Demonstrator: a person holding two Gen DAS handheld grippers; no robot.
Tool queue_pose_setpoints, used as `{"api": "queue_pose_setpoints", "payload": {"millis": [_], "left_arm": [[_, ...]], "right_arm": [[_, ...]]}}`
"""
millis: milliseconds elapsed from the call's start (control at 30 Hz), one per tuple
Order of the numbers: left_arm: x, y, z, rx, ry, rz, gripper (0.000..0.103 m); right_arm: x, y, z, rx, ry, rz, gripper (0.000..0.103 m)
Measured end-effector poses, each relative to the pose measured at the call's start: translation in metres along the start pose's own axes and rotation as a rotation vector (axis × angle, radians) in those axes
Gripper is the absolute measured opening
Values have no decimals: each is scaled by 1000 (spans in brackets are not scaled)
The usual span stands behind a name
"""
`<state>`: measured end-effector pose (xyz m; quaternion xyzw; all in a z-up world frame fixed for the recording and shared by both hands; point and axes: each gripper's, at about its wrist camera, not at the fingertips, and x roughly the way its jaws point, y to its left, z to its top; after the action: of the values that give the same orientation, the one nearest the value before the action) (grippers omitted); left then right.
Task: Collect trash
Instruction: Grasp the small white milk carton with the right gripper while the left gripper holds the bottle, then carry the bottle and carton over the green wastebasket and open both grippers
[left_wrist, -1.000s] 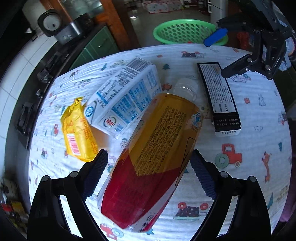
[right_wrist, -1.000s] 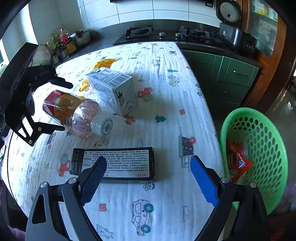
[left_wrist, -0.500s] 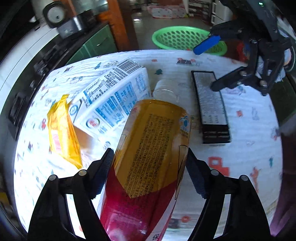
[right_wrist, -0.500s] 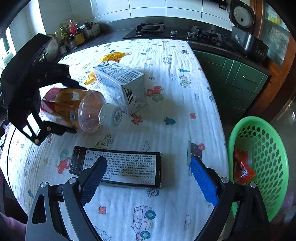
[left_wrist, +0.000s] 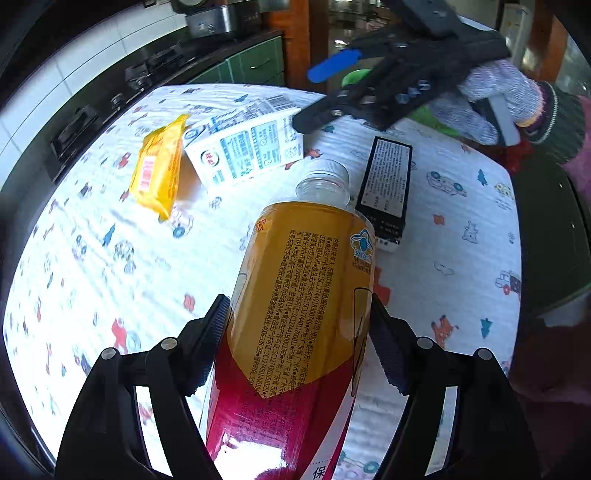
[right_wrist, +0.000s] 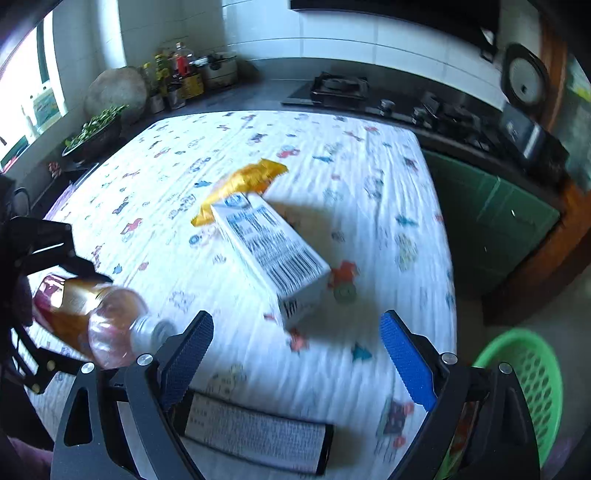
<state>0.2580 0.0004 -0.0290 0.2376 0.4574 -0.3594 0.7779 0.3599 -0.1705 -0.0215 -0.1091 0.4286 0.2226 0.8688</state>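
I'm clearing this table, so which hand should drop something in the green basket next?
Left. Its tongs are shut on the bottle, ready to carry. The right tongs hang open and empty over the cloth, though the basket sits on their side.

Between the ribbed matt pads of the left gripper we note a clear plastic bottle with glossy label film. Beyond it: a printed card carton, a shiny crinkled yellow wrapper, and quilted matt cloth on the table. Beside the right gripper, a perforated green plastic basket.
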Motion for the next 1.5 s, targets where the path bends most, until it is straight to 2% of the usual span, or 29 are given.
{"api": "queue_pose_setpoints", "payload": {"millis": [167, 400, 467, 600, 633, 700, 933, 1167, 1500], "left_arm": [[-7, 5, -12, -51, -12, 12, 72], [-5, 12, -7, -77, -19, 11, 72], [-5, 13, -8, -85, -20, 10, 72], [-5, 12, -10, -102, -17, 8, 72], [-6, 12, -11, -105, -20, 6, 71], [-8, 10, -10, -113, -26, 6, 71], [-18, -7, -3, -150, -75, -35, 71], [-22, -41, 17, -129, -116, -68, 71], [-13, -89, 68, -109, -150, -112, 71]], "right_arm": [[32, 9, 25, -50, 31, -5, 89], [73, 23, 42, -134, 90, -8, 88], [81, 27, 43, -148, 107, -1, 82], [87, 31, 41, -162, 133, -6, 58], [84, 31, 39, -158, 133, -5, 49], [77, 29, 36, -142, 130, 2, 40], [22, 10, 17, -19, 52, -13, 40], [-37, -23, -25, 108, 5, -101, 40], [-97, -120, -106, 328, 1, -289, 40]]}}
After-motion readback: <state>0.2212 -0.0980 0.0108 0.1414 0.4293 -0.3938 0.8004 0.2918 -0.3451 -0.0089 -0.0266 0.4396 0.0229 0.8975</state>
